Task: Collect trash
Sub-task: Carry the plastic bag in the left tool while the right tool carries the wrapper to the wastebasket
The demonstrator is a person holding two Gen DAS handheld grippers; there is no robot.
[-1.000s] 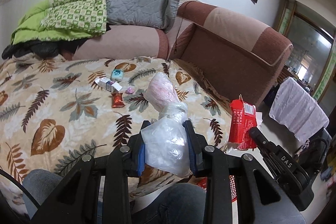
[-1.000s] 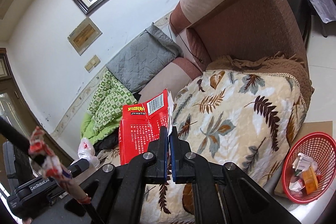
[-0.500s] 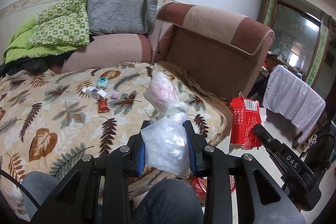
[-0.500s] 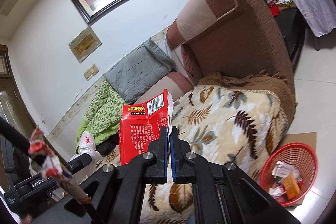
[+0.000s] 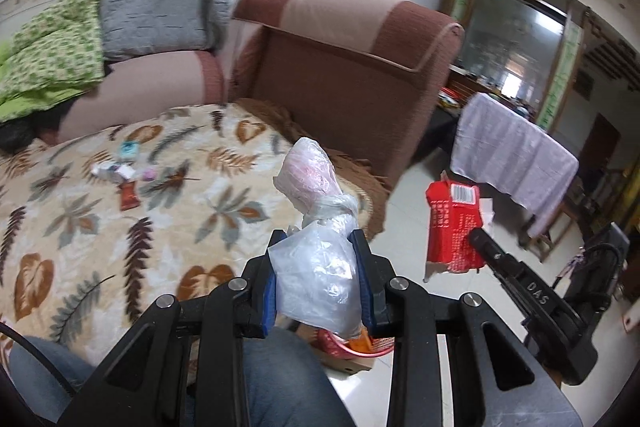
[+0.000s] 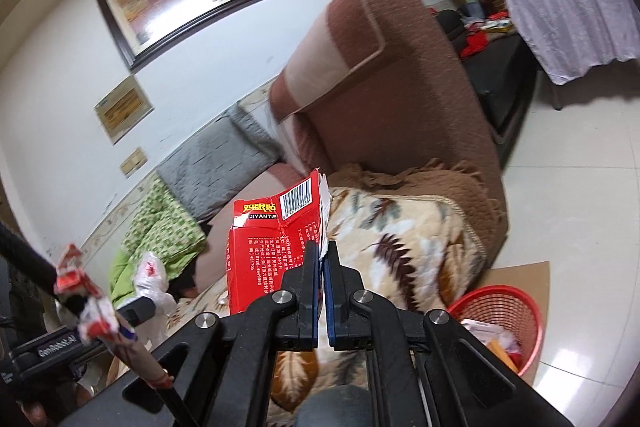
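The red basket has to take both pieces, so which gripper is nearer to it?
Left, apparently. The left gripper holds the plastic bag nearly above the red basket; the right gripper, holding the red carton, sits beside it.

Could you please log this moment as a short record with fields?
left claw: shut on knotted clear plastic bag
right claw: shut on torn red cardboard box
bin: red mesh plastic basket on floor beside the couch, some trash inside
left on leaf-print blanket: small wrappers
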